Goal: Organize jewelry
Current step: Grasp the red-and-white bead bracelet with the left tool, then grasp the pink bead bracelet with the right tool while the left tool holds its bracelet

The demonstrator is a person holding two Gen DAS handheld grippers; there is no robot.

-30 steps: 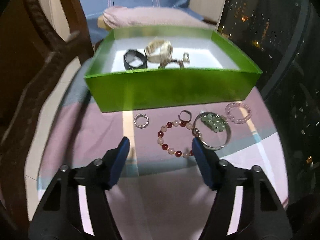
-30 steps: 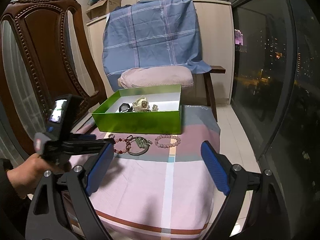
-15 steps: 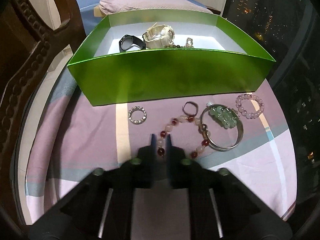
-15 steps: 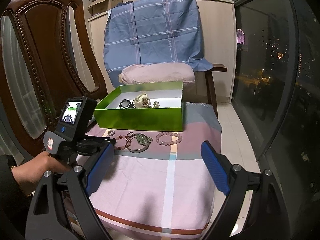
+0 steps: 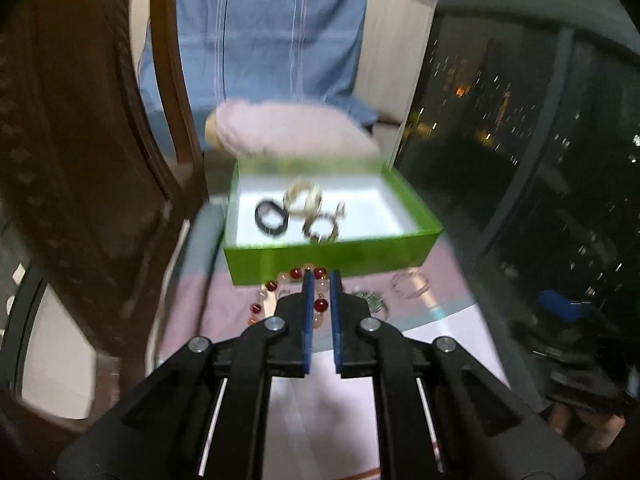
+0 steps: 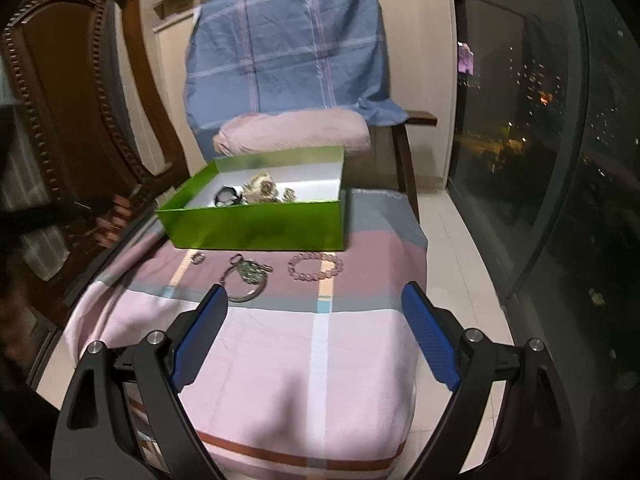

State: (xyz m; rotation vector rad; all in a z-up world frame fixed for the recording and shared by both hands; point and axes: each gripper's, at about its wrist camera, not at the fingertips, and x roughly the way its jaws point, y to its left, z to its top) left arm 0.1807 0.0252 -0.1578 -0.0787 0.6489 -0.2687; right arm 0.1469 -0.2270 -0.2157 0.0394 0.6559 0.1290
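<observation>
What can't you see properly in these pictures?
- Left wrist view: motion blur smears the jewelry in the green box.
- Left wrist view: the left gripper hides part of the red bead bracelet.
- Right wrist view: the small ring is too tiny for detail.

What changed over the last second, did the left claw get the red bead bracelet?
Yes. The left claw shut on the red-and-cream bead bracelet and lifted it off the cloth toward the green box. The right claw stayed open; pink bracelet, bangle and small ring unmoved.
</observation>
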